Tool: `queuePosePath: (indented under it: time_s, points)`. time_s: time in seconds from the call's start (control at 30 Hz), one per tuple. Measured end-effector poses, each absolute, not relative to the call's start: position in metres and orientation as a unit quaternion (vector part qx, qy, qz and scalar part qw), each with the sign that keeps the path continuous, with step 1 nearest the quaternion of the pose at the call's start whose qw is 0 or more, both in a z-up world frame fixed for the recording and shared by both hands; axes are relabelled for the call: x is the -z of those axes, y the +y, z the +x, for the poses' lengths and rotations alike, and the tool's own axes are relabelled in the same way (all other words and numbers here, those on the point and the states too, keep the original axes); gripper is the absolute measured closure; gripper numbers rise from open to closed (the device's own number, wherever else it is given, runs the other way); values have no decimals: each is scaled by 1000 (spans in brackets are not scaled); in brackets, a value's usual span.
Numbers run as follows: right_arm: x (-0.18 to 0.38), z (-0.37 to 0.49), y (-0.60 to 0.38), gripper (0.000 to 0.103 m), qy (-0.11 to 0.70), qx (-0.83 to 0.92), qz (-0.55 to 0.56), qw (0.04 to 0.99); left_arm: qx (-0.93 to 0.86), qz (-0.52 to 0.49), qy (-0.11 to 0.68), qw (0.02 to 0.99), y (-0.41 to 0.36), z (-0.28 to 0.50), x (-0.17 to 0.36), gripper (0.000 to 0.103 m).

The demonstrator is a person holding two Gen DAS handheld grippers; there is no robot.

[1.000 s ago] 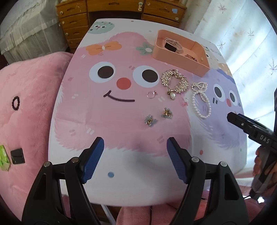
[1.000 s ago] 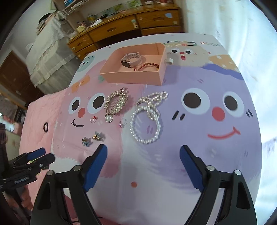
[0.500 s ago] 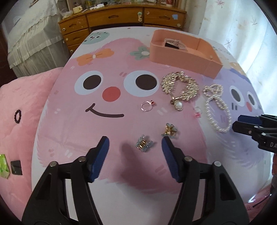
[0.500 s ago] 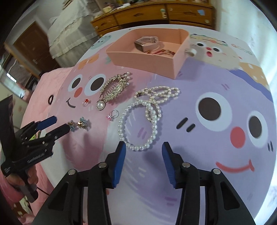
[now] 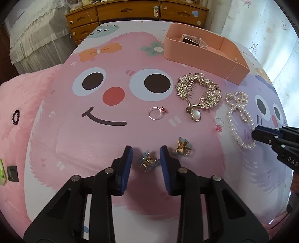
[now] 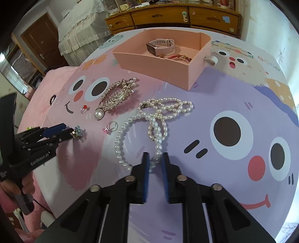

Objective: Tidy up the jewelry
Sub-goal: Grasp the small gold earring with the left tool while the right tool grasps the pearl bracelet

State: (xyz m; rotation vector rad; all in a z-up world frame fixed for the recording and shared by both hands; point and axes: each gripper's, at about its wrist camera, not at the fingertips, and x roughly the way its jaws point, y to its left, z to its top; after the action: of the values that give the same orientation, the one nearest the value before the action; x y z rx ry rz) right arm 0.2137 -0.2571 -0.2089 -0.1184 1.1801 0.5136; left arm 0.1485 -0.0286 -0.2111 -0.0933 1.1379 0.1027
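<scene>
My left gripper [image 5: 146, 152] is open, its blue pads on either side of a small blue flower earring [image 5: 147, 162] on the table. A second flower earring [image 5: 182, 146] lies just right of it. My right gripper [image 6: 155, 158] is narrowly open around the near loop of the pearl necklace [image 6: 156, 119], pads not closed on it. A gold leaf hair comb [image 5: 198, 93], a red-stone ring [image 5: 157, 113] and a pink-stone ring [image 5: 218, 123] lie between. The peach tray [image 6: 194, 74] at the back holds a watch [image 6: 160, 45] and bracelets [image 6: 179, 57].
The table wears a cartoon-face cover, pink on the left [image 5: 93, 149] and purple on the right [image 6: 233, 104]. A wooden dresser [image 6: 168, 16] stands behind. A pink cushion [image 5: 15, 104] with a dark bead ring [image 5: 15, 116] lies left of the table.
Both grippers have moved forward and down and narrowed. The left now straddles the blue flower earring; the right now straddles the near loop of the pearl necklace.
</scene>
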Motion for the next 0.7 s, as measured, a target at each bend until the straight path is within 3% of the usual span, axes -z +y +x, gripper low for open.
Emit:
queuePosePath:
  time_s: [0.07,0.7]
  points:
    - [209,214,-257,93,549,-241,-54,798,-48,-44,540,839,-30,147,210,84]
    - [187,197,-290,97,544,-240,60,802,-75,-129,547,824,-24,120,196,88]
